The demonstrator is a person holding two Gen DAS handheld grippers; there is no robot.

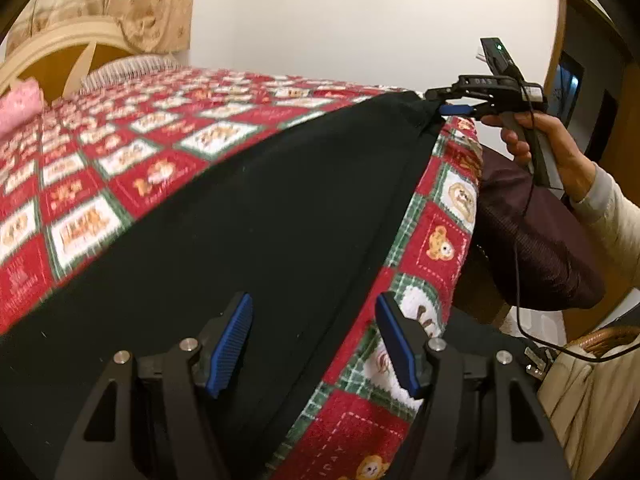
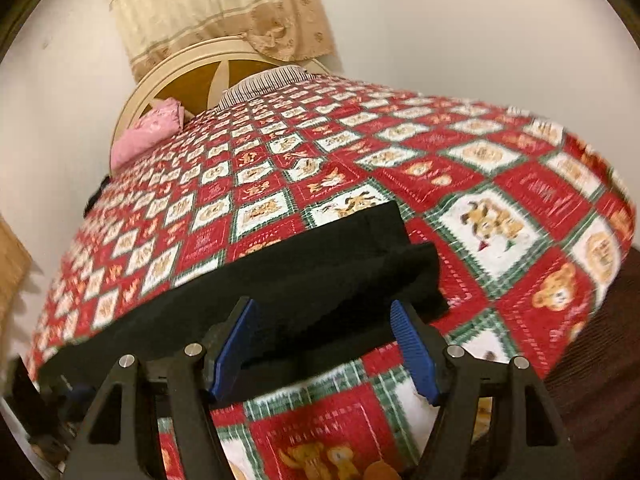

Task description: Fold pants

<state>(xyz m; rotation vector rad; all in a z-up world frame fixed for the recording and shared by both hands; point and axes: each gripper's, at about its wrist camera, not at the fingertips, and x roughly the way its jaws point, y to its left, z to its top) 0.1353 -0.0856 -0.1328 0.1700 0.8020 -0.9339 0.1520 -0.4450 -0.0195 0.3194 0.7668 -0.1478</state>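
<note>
Black pants (image 1: 248,216) lie spread flat along the near edge of a bed with a red teddy-bear quilt (image 1: 120,152). My left gripper (image 1: 316,344) hangs open low over the pants' near part, its blue pads (image 1: 232,344) wide apart and gripping nothing. At the far end of the pants a hand (image 1: 532,140) holds my right gripper (image 1: 440,104) by the cloth's corner. In the right wrist view the layered end of the pants (image 2: 320,272) lies on the quilt (image 2: 480,208) under and between the spread fingers (image 2: 416,352) of the right gripper (image 2: 324,350); the pads do not press on it.
The quilt drops over the bed's edge (image 1: 440,240) on the right. Beside it are a dark maroon bundle (image 1: 532,236), a wicker basket (image 1: 608,340) and a black cable (image 1: 520,280). A headboard (image 2: 188,80), pink pillow (image 2: 148,132) and striped pillow (image 2: 260,84) are at the far end.
</note>
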